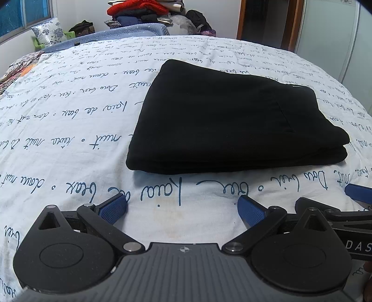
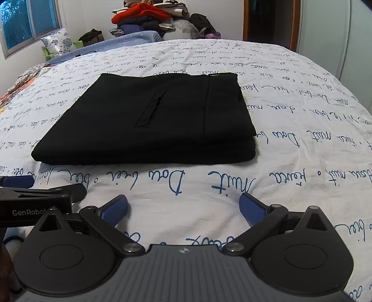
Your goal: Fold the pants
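Black pants (image 1: 232, 120) lie folded into a flat rectangular stack on the bed; the same pants (image 2: 148, 120) show a slit pocket on top in the right wrist view. My left gripper (image 1: 182, 209) hovers over the sheet just in front of the stack's near edge, open, with nothing between its blue pads. My right gripper (image 2: 183, 209) is likewise open and empty, a short way in front of the pants. Each gripper appears at the edge of the other's view: the right one (image 1: 358, 192) and the left one (image 2: 41, 192).
The bed has a white sheet (image 1: 69, 139) printed with blue handwriting. At the far end stand a pile of clothes (image 1: 139, 11), a floral pillow (image 1: 48, 32) and a blue blanket (image 1: 116, 34). A window is at the far left, a doorway (image 2: 269, 21) at the far right.
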Demonstrator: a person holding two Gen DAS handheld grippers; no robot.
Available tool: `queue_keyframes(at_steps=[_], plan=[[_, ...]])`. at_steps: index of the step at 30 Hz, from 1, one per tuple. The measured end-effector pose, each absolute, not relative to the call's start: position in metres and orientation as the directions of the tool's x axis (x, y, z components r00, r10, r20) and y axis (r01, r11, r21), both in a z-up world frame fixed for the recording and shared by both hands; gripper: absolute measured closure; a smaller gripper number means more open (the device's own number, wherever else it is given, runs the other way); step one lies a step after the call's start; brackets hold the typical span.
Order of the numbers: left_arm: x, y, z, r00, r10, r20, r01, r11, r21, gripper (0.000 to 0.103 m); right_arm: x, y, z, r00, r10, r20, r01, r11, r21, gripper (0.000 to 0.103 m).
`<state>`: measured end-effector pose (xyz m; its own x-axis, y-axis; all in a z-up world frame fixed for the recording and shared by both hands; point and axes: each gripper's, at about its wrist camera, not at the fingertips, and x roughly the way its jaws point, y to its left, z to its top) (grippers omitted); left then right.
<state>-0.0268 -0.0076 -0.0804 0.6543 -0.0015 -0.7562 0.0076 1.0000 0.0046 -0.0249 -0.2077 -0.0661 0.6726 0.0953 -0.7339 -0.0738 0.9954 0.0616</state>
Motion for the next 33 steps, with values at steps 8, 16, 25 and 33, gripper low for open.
queue_keyframes(at_steps=[8,16,25,33], plan=[[-0.0247,-0.0077,-0.0793,0.645,-0.003,-0.764,0.008,1.000,0.003,0.001,-0.0255,-0.2082,-0.0665,0.676,0.095,-0.731,-0.072,0.995,0.063,0.000],[-0.0241,-0.0075,-0.0795,0.644,-0.003,-0.765,0.008,1.000,0.003,0.001,-0.0256,-0.2083,-0.0663,0.677,0.095,-0.730,-0.071,0.995,0.064,0.000],[-0.0241,-0.0076,-0.0795,0.644,-0.003,-0.765,0.008,1.000,0.003,0.001,-0.0262,-0.2083,-0.0663,0.680,0.094,-0.728,-0.070,0.996,0.064,0.000],[-0.0243,-0.0076,-0.0794,0.644,-0.003,-0.765,0.008,1.000,0.003,0.001,-0.0264,-0.2081,-0.0662,0.680,0.094,-0.727,-0.070,0.996,0.063,0.000]])
